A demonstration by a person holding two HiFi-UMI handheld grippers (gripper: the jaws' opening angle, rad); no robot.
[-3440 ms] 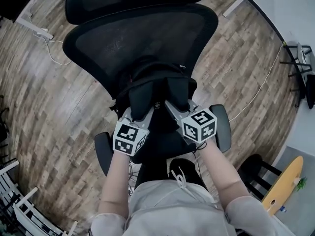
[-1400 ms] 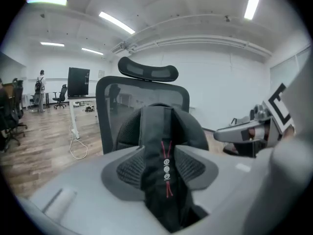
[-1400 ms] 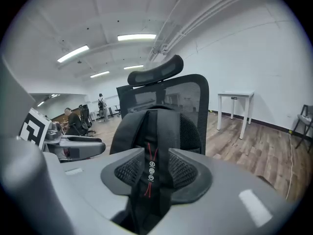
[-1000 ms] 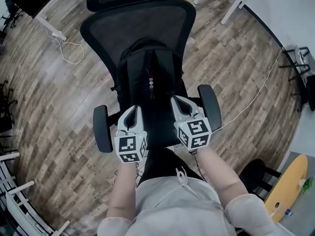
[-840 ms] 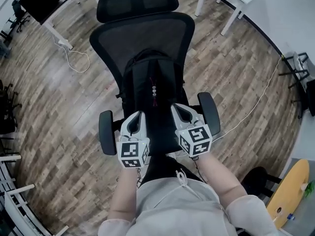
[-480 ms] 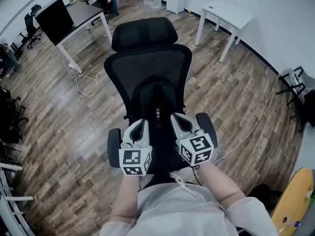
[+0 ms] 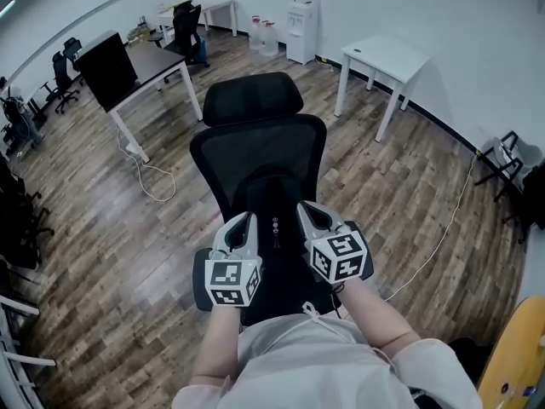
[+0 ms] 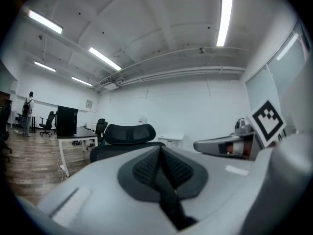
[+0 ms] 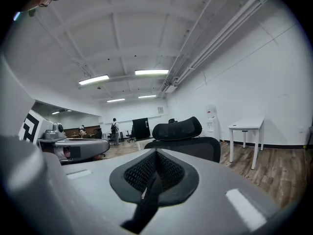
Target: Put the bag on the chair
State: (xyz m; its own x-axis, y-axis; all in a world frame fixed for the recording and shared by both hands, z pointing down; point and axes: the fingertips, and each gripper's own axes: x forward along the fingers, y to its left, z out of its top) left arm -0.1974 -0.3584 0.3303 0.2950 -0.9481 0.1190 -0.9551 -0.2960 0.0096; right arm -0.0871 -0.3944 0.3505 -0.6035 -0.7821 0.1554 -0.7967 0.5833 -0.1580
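1. Fingers [image 8: 146,169] of the left gripper [image 7: 243,221] lie pressed flat together with nothing between them. The right gripper [image 7: 308,211] is the same, its pads [image 9: 168,171] closed on each other and empty.
2. A few seconds ago both grippers were down on the bag [image 7: 274,204] at the seat. They have since drawn back toward the person and now hang over the seat's front edge, aimed at the headrest [image 7: 251,100] and off the bag.
3. That black bag stands upright on the seat of the chair [image 7: 258,147], leaning on the lower part of the mesh back, midway between the seat's two side edges. It has kept that pose over the last second while the grippers came away, so it seems to balance unaided.
4. The head view has also tipped upward. The white table [image 7: 383,58] and the desk [image 7: 140,62], out of sight a second ago, now show beyond the chair.
5. Judged from this, the placing is finished and only stepping away is left. The one risk is the bag slumping forward off the front edge.
6. No brand or word can be read. The only print is the black-and-white square marker on each cube [image 7: 230,282]. A few pale specks on the bag's front are too small to make out.
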